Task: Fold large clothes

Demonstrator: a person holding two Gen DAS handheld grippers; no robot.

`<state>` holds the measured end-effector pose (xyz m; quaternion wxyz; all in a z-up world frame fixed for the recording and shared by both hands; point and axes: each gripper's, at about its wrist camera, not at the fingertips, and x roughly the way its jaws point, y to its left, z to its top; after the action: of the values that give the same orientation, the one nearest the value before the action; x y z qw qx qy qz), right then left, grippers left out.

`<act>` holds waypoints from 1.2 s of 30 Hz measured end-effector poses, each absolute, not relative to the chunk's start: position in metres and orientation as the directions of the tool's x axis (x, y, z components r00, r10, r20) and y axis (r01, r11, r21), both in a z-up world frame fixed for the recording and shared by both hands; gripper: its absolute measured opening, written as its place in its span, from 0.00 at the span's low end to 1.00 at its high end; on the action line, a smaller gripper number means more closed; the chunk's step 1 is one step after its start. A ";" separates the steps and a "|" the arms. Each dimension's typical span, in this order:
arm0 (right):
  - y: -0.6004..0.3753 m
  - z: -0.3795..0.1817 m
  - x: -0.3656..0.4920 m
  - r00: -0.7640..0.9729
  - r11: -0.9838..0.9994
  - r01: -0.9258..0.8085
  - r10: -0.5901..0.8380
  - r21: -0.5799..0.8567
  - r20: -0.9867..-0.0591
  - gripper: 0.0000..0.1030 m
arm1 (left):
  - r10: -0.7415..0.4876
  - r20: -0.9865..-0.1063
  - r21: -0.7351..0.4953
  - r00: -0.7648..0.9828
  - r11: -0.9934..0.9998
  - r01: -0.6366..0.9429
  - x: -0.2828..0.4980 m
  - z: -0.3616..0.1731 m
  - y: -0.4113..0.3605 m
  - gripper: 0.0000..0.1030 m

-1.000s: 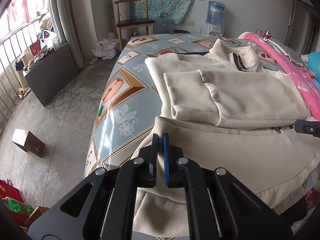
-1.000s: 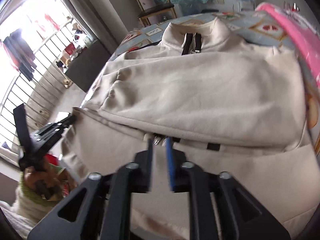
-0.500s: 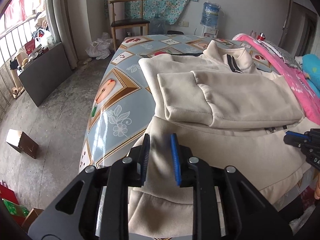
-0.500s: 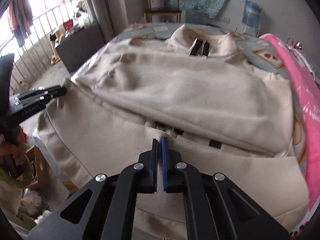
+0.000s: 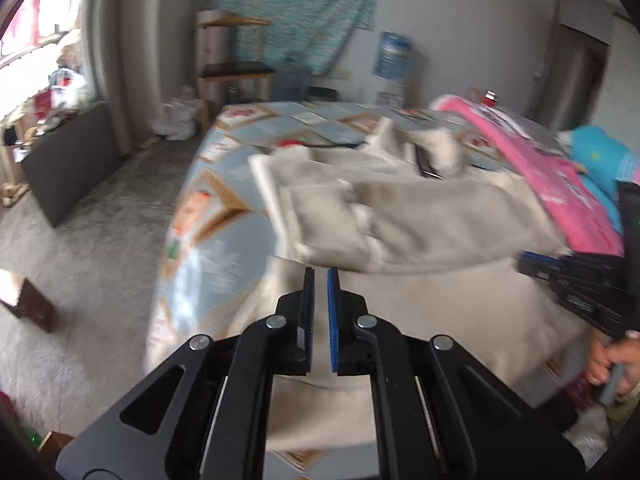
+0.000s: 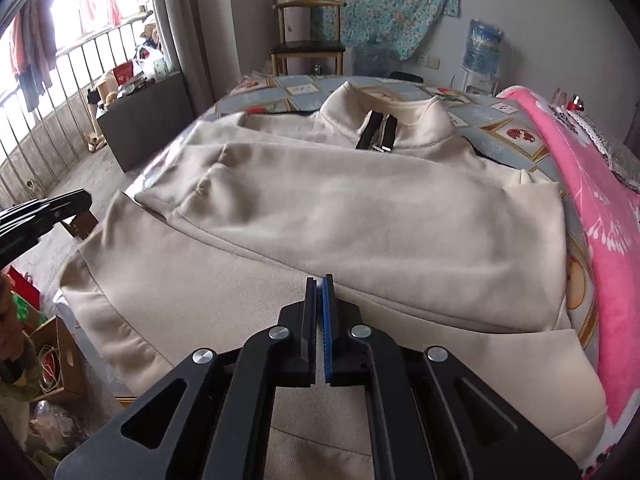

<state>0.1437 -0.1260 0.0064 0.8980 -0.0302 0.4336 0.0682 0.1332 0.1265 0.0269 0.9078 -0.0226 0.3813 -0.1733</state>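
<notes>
While beige jacket (image 6: 360, 216) lies half-folded, both jaws clenched on its hem fabric.

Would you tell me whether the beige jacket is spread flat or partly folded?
Partly folded: the beige jacket has its sleeves laid across the chest, lower half unfolded.

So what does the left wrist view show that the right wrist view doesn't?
Only the left wrist view: a brown cardboard box on the floor, a turquoise cushion, and a hand holding the right gripper. Only the right wrist view: the balcony railing and the left gripper from outside. Both: the beige zip-collar sweatshirt, pink blanket, wooden chair.
</notes>
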 end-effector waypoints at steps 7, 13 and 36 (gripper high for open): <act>-0.122 -0.018 0.151 0.597 0.986 -0.165 0.101 0.002 -0.796 0.02 | -0.512 -0.728 -0.262 0.456 0.822 0.505 0.131 -0.004 0.034 0.06; -0.169 0.007 0.132 0.588 0.982 -0.123 0.188 0.143 -0.787 0.13 | -0.391 -0.788 -0.117 0.476 0.854 0.508 0.134 -0.020 0.002 0.07; -0.282 0.023 0.098 0.615 0.985 0.145 -0.019 0.089 -0.788 0.37 | -0.410 -0.773 -0.159 0.484 0.864 0.478 0.140 -0.026 0.008 0.08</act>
<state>0.0977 -0.2823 0.0233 0.8958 0.0720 0.4361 -0.0457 0.1401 0.0084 -0.0256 0.8606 0.0389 0.4373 -0.2582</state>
